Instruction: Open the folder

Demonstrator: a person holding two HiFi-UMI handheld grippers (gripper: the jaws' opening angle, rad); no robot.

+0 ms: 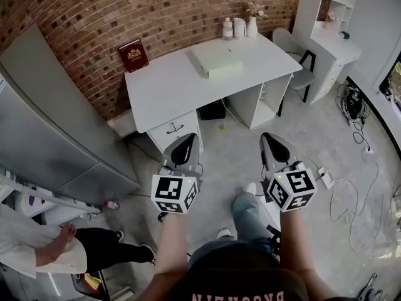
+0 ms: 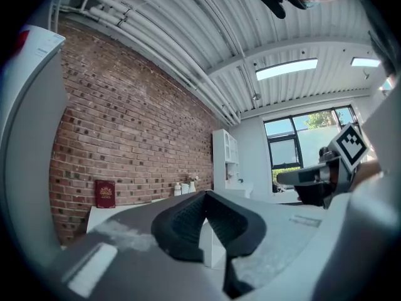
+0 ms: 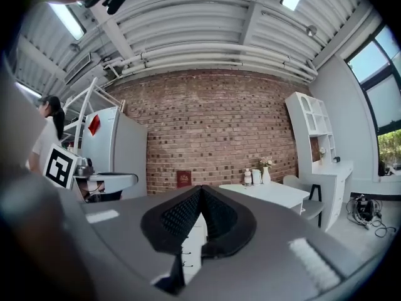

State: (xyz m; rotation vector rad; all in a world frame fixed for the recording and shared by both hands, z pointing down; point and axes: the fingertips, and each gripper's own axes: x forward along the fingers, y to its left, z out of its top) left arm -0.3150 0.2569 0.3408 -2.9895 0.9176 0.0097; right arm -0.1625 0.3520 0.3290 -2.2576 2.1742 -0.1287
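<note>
Left gripper (image 1: 183, 144) and right gripper (image 1: 273, 144) hung side by side as we held them level, well short of the white desk (image 1: 169, 83). Each gripper had its jaws pressed together with nothing between them. The pale green folder (image 1: 216, 60) lay flat and closed on the desk, toward its back right part, well apart from both grippers. At the desk's back left corner a red book (image 1: 133, 55) stood propped against the brick wall (image 1: 94, 17). At its back right corner we saw white bottles (image 1: 233, 27) and a vase of flowers (image 1: 252, 22). A grey chair (image 1: 294, 49) sat just past the desk's right end. A person in a white top (image 1: 31, 249) stood well to the desk's near left.
</note>
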